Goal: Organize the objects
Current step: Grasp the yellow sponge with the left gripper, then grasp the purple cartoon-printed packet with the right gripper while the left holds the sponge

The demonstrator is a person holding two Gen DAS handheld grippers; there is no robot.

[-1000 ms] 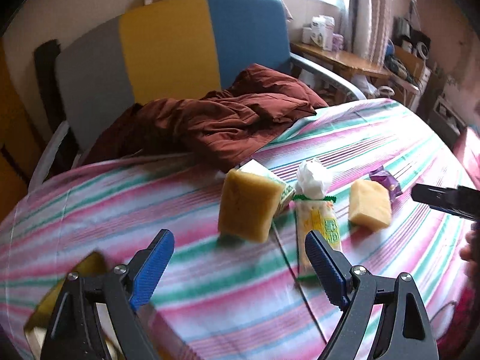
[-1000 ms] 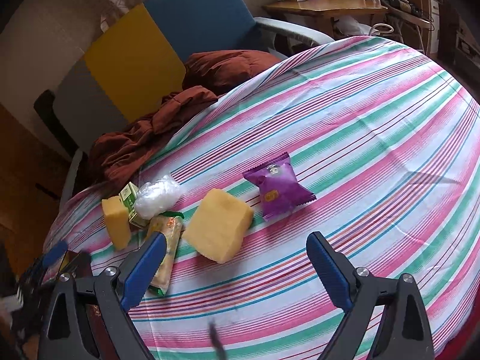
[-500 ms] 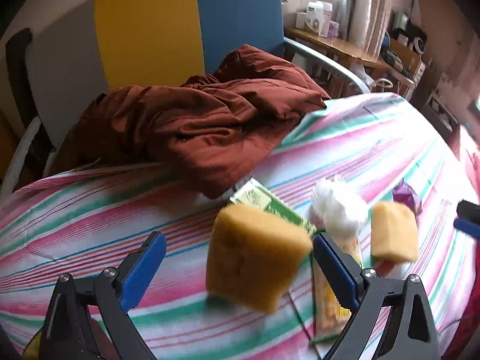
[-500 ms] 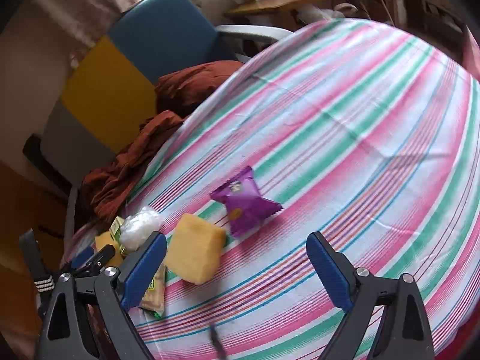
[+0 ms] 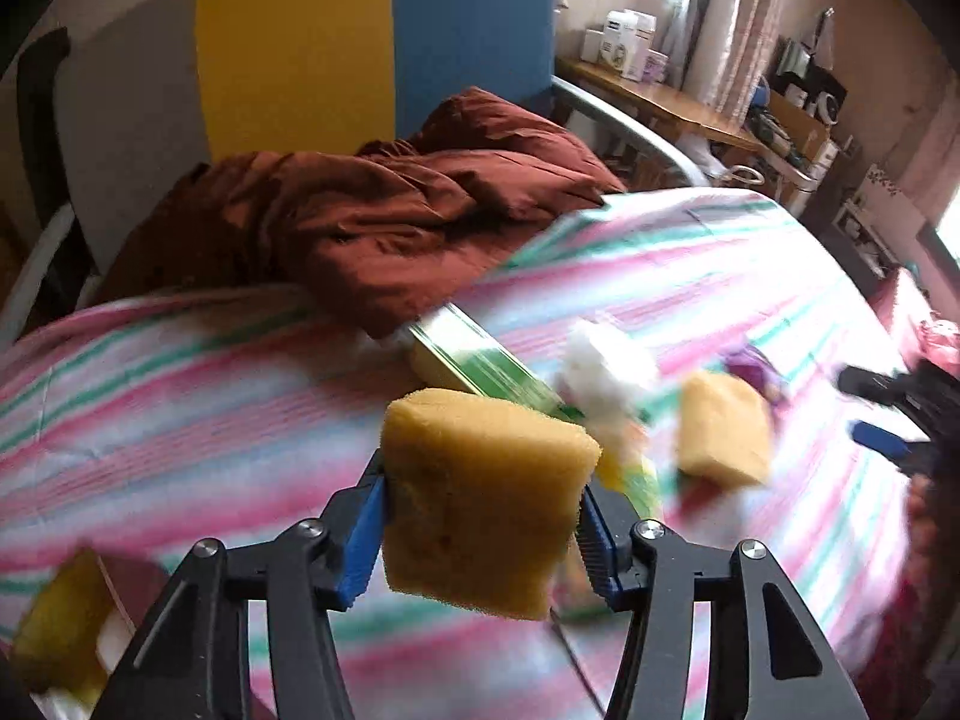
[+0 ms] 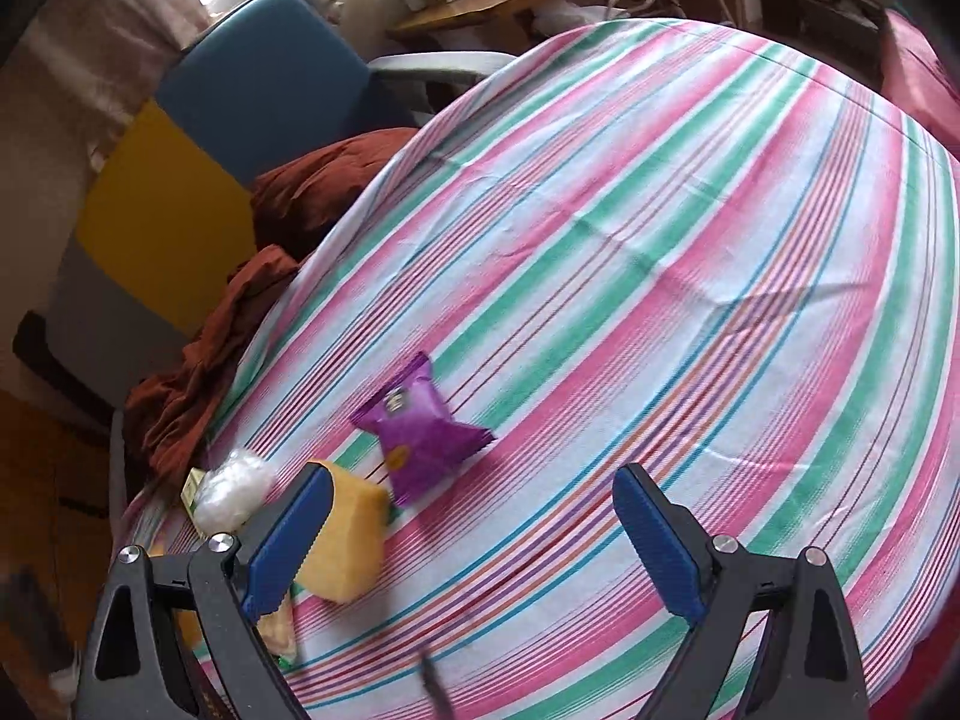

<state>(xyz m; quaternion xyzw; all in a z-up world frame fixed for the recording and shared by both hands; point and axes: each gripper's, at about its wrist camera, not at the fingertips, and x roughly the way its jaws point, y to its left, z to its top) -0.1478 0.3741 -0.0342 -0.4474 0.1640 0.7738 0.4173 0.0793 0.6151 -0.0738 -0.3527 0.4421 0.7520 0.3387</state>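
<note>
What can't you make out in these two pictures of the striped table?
- Left wrist view: the sponge between the closing left claw hides the cloth beneath.
- Left wrist view: motion blur smears the green box print.
- Right wrist view: the right claw's finger covers part of the second sponge.

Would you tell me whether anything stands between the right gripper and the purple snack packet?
Nothing visible does: bare striped cloth separates the open right gripper from the purple packet. A yellow sponge sits beside its left jaw.

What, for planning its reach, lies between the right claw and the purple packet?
Only bare striped cloth separates the right claw from the purple packet, per the right wrist view.
</note>
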